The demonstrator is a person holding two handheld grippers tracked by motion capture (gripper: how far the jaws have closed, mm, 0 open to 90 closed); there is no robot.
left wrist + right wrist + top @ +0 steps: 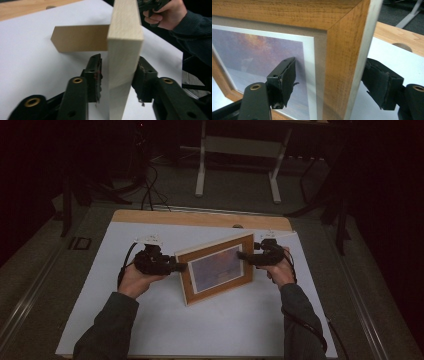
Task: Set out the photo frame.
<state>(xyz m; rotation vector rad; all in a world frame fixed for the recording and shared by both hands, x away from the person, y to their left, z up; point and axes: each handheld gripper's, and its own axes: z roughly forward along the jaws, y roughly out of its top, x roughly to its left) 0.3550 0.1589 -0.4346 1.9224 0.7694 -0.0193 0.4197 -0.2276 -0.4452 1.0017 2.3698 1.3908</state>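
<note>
A wooden picture frame (215, 269) with a purple-toned print stands on edge on the white sheet (200, 325), leaning back. My left gripper (181, 266) is at its left side. In the left gripper view the pale frame edge (123, 50) sits between the jaws of my left gripper (117, 72); the right pad touches it, the left pad stands off with a gap. My right gripper (242, 255) holds the frame's upper right side. In the right gripper view my right gripper (329, 72) has one pad on the glass front and one on the back of the frame (342, 50).
A brown cardboard easel stand (80, 38) juts from the frame's back over the sheet. The wooden tabletop strip (200, 217) with a round hole (238, 226) runs along the far edge. A white desk leg frame (200, 165) stands on the dark floor beyond.
</note>
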